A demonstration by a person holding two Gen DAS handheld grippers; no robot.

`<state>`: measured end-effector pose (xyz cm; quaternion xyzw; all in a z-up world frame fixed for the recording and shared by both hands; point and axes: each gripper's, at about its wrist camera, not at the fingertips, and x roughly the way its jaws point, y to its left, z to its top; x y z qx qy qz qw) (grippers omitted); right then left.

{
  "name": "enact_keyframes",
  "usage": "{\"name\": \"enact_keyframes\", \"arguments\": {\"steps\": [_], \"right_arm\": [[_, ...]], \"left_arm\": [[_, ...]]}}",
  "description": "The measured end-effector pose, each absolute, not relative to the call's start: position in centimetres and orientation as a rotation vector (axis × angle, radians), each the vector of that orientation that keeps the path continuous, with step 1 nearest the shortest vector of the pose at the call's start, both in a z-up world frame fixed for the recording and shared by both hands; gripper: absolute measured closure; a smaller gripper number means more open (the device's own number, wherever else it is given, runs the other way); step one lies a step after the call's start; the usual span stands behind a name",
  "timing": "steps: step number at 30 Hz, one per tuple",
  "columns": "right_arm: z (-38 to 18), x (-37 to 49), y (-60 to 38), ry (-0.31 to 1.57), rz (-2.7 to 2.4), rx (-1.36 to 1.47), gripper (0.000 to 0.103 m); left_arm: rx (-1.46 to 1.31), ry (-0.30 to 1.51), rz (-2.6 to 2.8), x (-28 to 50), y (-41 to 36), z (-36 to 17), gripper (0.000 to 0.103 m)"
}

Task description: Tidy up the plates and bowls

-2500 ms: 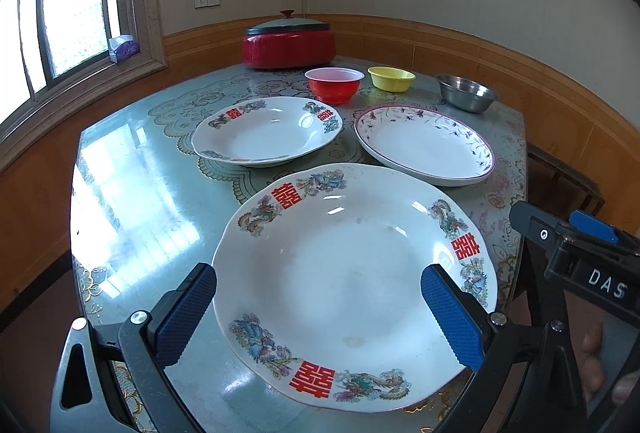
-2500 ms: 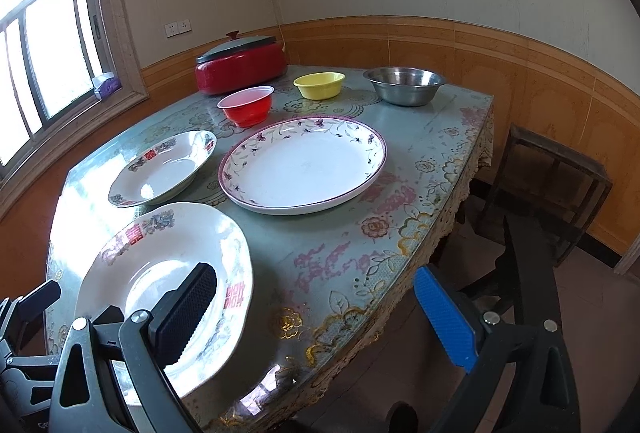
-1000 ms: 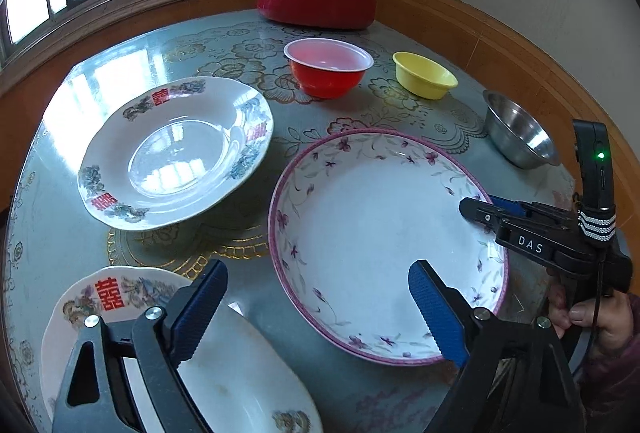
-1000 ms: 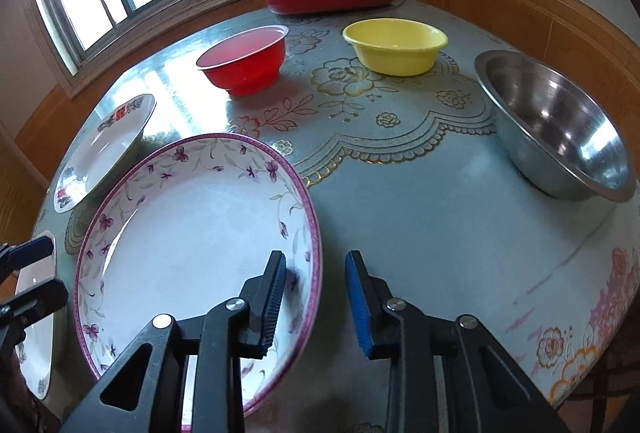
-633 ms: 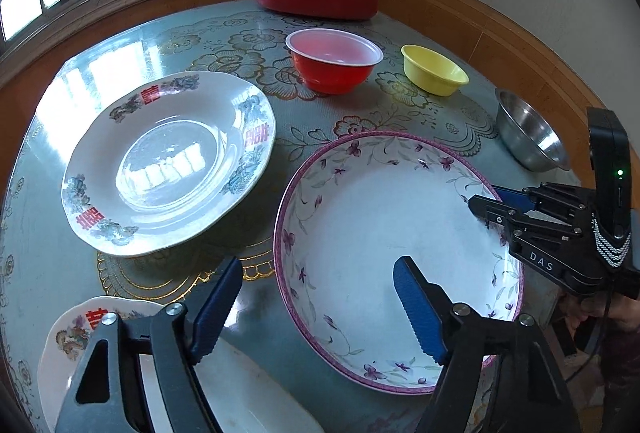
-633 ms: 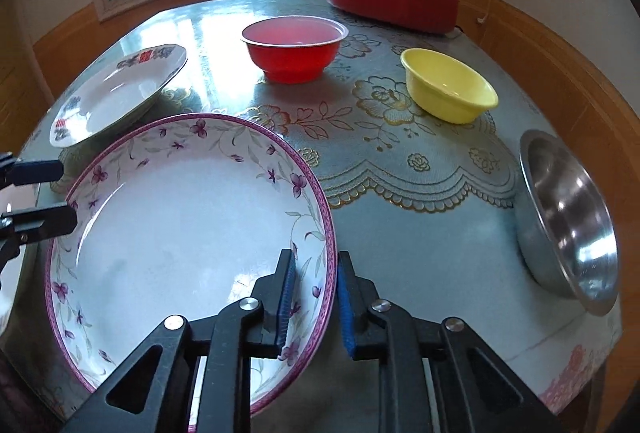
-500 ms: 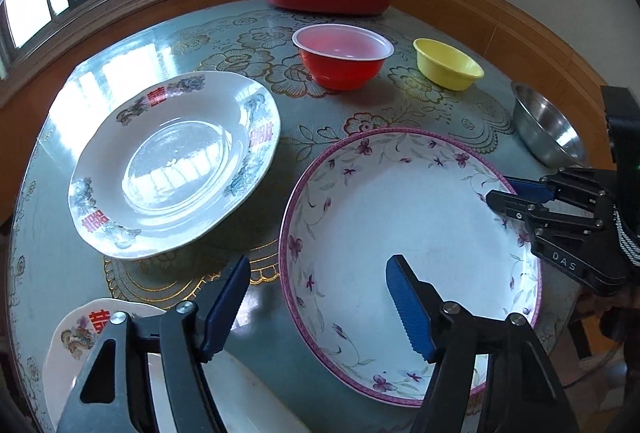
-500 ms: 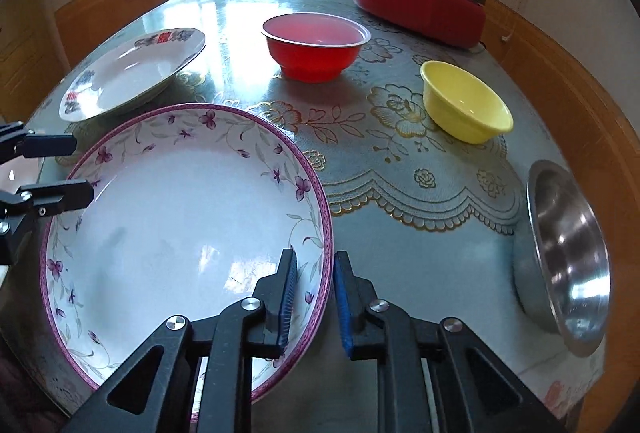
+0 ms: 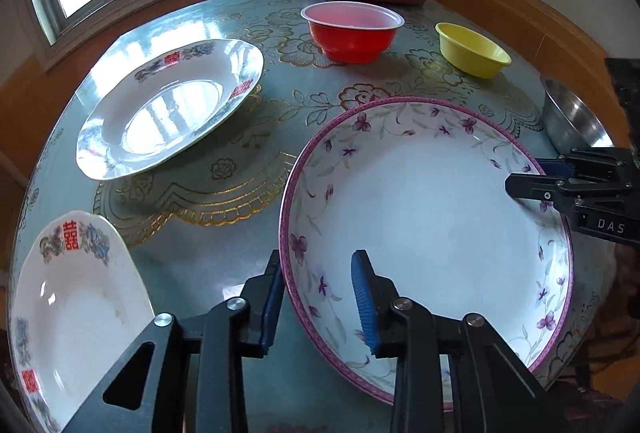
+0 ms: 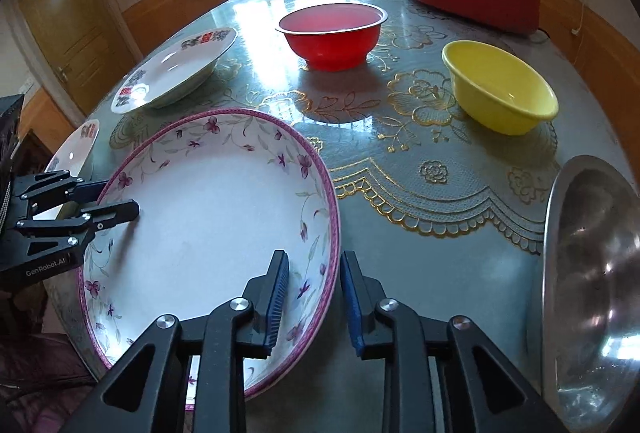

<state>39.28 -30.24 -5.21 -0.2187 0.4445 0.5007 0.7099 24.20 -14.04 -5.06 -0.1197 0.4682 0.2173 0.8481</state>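
Gripping the floral plate [image 9: 424, 201] at opposite rims; left tool [image 9: 318, 299] closing astride it, right tool [image 10: 314, 297] opening astride it; needing firm clamps before lifting toward a stack.

My left gripper [image 9: 318, 297] is closing its fingers [image 9: 362, 301] over the near-left rim of the purple-flowered plate [image 9: 428, 209], one inside and one outside, with a gap still showing on the inner side. At the right, the right gripper [image 9: 532, 177] straddles the same plate's right rim. On the bench [image 9: 248, 169], a dragon-patterned plate [image 9: 172, 109] lies far left, another [image 9: 76, 309] near left. A red bowl [image 9: 352, 33], yellow bowl [image 9: 472, 51] and steel bowl [image 9: 572, 117] stand farther off.
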Motion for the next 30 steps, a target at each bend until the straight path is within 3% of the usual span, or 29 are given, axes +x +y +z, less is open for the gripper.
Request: {"name": "enact_keyframes", "arguments": {"steps": [16,30], "right_arm": [[-3.9,39.8,-24.3,0.870,1.212,-0.532,0.086],[-4.7,39.1,-22.4,0.825,1.162,-0.626,0.075]], "left_arm": [[-0.354,0.883,0.665,19.3,-17.3,-5.1,0.076],[-0.362,0.799,0.677,17.9,-18.4,-4.1,0.074]]}}
